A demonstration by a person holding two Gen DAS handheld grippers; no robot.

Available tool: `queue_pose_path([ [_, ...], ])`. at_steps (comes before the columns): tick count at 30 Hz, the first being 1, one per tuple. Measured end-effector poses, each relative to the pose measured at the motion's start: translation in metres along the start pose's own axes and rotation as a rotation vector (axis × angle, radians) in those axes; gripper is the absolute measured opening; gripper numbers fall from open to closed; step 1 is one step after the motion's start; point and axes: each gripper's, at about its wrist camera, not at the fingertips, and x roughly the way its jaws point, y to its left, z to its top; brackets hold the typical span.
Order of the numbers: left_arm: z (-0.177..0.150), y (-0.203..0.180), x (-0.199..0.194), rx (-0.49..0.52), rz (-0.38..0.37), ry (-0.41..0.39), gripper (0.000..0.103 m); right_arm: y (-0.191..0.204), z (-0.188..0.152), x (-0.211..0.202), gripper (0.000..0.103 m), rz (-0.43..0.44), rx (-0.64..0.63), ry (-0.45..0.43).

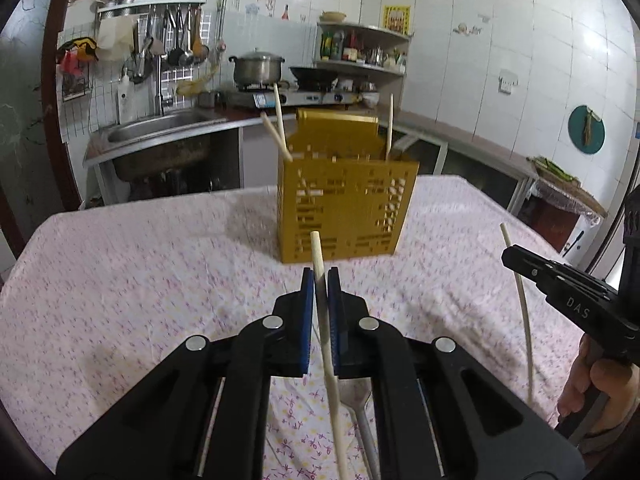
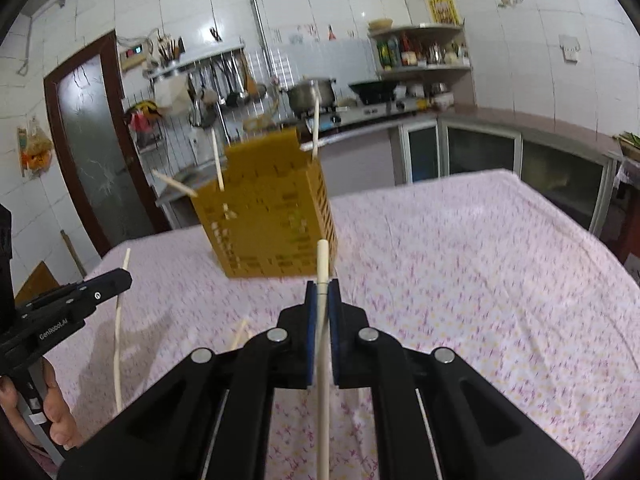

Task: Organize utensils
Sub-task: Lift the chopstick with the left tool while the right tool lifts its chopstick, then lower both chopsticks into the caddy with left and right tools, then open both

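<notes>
A yellow perforated utensil holder (image 1: 344, 208) stands on the pink flowered tablecloth (image 1: 140, 280), with three chopsticks (image 1: 279, 116) sticking out of it. My left gripper (image 1: 321, 276) is shut on a pale wooden chopstick (image 1: 317, 252), whose tip pokes out just in front of the holder. My right gripper (image 2: 322, 284) is shut on a second chopstick (image 2: 322, 260), also short of the holder (image 2: 268, 216). Each gripper shows at the edge of the other's view: the right gripper (image 1: 510, 258) with its chopstick (image 1: 522, 304), and the left gripper (image 2: 126, 278) with its chopstick (image 2: 118, 320).
A metal spatula (image 1: 358, 400) lies on the cloth under my left gripper, and a loose chopstick (image 2: 240, 336) lies near my right. Beyond the table's far edge are a sink (image 1: 160, 132), a stove with a pot (image 1: 258, 68) and a wok, and counters along the tiled wall.
</notes>
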Motion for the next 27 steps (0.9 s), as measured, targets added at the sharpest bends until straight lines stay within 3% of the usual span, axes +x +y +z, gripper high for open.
queue_pose_path([
  [27, 0.082, 0.002, -0.034, -0.010, -0.061, -0.180, 0.004, 0.030, 0.075, -0.030, 0.006, 0.018, -0.098, -0.263],
])
